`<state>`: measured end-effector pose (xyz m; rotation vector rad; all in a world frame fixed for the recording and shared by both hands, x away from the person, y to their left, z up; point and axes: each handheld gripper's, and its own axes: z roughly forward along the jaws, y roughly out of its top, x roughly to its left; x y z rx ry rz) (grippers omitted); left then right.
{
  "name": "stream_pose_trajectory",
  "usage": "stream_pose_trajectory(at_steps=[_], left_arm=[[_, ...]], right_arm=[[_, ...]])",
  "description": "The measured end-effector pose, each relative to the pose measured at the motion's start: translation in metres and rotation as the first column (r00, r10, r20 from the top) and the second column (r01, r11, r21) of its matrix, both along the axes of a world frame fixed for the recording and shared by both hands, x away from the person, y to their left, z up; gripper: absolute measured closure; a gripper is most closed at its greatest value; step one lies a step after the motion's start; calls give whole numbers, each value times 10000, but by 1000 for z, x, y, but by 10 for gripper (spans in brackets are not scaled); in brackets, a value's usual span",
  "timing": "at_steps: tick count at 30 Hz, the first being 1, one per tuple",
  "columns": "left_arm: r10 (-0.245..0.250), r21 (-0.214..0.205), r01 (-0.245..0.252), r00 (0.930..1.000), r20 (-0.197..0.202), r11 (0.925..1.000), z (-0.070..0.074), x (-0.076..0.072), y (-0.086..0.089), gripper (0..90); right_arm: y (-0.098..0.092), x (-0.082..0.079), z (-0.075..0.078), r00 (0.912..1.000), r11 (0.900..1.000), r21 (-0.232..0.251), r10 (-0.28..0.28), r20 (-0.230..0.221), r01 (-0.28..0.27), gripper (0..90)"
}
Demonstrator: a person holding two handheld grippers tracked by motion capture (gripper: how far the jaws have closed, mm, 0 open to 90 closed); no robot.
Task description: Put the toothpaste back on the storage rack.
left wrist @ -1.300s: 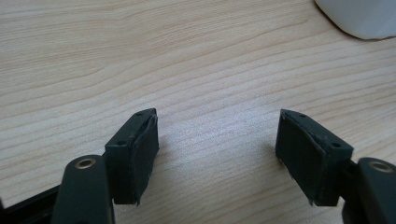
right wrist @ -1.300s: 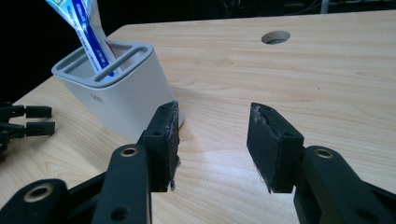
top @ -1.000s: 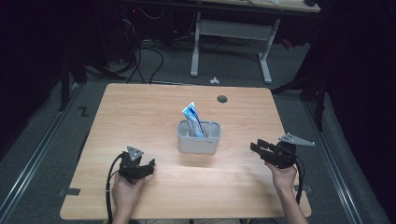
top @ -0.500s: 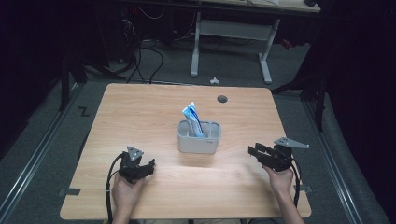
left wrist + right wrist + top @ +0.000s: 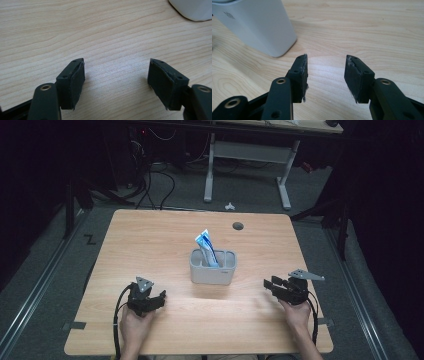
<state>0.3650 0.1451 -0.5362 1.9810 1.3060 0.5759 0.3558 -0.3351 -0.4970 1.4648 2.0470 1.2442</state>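
Gaping empty, left claw [image 5: 116, 75], right claw [image 5: 325, 72]

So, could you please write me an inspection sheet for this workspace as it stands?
Surface: wooden table, with a round port near its far edge.
Job's things: grey holder mid-table, blue-and-white tube standing tilted in it.
Clutter: nothing seen.
Grippers: left gripper open, nothing between its jaws; right gripper open, nothing between its jaws, holder ahead to its left.
Cables: one trails from each gripper; more lie on the floor beyond.
Surroundings: dark room, a second desk's white legs behind.
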Motion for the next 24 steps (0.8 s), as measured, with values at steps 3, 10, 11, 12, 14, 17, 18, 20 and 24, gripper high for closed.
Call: stream_pose_trajectory(at_steps=[3,10,11,12,14,17,18,20,24], left_arm=[[0,2,0,10000,1,10000,0,0,0,304],[-3,2,3,10000,-2,10000,0,0,0,304],[-3,2,3,10000,-3,10000,0,0,0,305],[-4,1,4,10000,-4,10000,0,0,0,305],[-4,0,4,10000,-3,10000,0,0,0,305],[-1,-2,1,10000,-2,10000,0,0,0,305],[-3,2,3,10000,-4,10000,0,0,0,305],[-2,0,2,10000,-2,10000,0,0,0,305],[-1,0,1,10000,-3,10000,0,0,0,305]], right_arm=[[1,2,-2,10000,9997,-224,-21,-50,20,533],[6,5,-8,9998,9983,-588,-30,-179,19,528],[7,5,-9,9999,9979,-644,-15,-168,4,527],[8,6,-9,9998,9977,-673,-33,-218,18,526],[9,7,-11,9997,9971,-763,-29,-249,10,524],[11,8,-14,9996,9956,-939,-29,-279,2,522],[12,9,-15,9996,9955,-949,-30,-287,2,521],[13,10,-16,9995,9953,-973,-46,-323,14,519],[15,12,-19,9993,9935,-1136,-42,-373,-1,517]])
